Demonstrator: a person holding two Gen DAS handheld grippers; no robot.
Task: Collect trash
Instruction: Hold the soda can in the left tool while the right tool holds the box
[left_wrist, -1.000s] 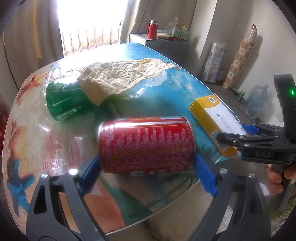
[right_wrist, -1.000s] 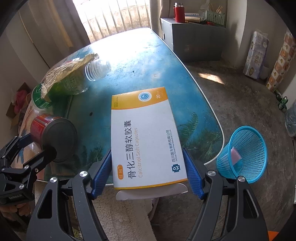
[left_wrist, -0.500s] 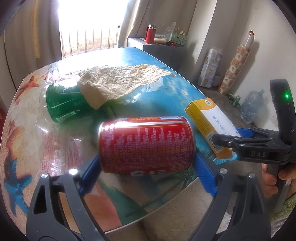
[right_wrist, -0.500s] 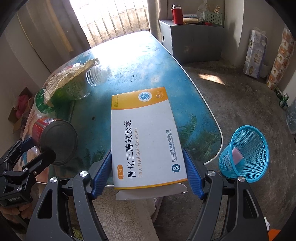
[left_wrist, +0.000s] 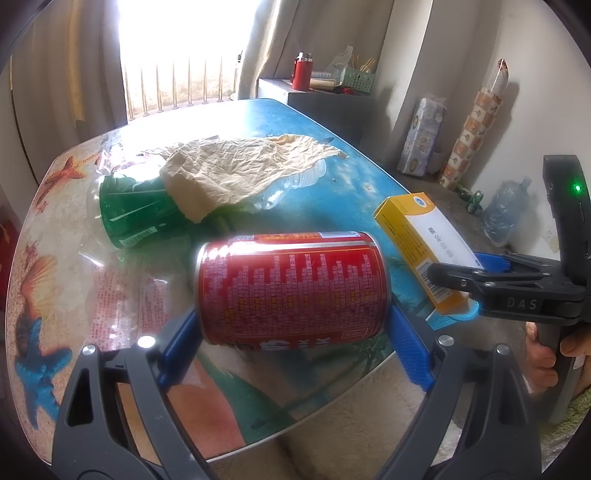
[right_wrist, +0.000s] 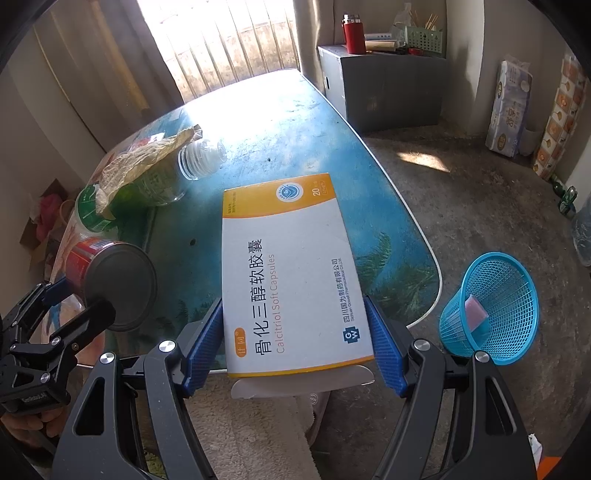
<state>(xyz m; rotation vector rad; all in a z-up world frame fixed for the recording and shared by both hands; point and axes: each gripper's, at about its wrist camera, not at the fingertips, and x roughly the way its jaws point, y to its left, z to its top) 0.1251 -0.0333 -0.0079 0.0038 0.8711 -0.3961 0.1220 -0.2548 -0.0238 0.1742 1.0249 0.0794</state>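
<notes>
A: Where is the red can (left_wrist: 291, 290) found?

B: It is clamped lying sideways between the blue pads (left_wrist: 410, 347) of the left gripper (left_wrist: 291, 343), above the near rim of the table (left_wrist: 332, 206). In the right wrist view its dark end is seen at the left.

A: And the medicine box (right_wrist: 291, 273)?

B: It is gripped flat by its two long sides in the right gripper (right_wrist: 295, 350), with its near flap hanging open. Its near end is held out past the table's near edge, over the pale rug (right_wrist: 251, 424).

A: What is left on the table?

B: A green plastic bottle (left_wrist: 136, 214) is seen lying on its side, draped with crumpled brown paper (left_wrist: 236, 170), well behind the can. The blue surface to its right is bare up to the curved right edge.

A: And beyond that edge?

B: A blue mesh basket (right_wrist: 491, 306) is seen tilted on the concrete floor (right_wrist: 461, 206), just off the table's near right corner, its mouth turned toward the table. A pinkish item (right_wrist: 476, 312) is seen inside it. Open floor is seen around it.
</notes>
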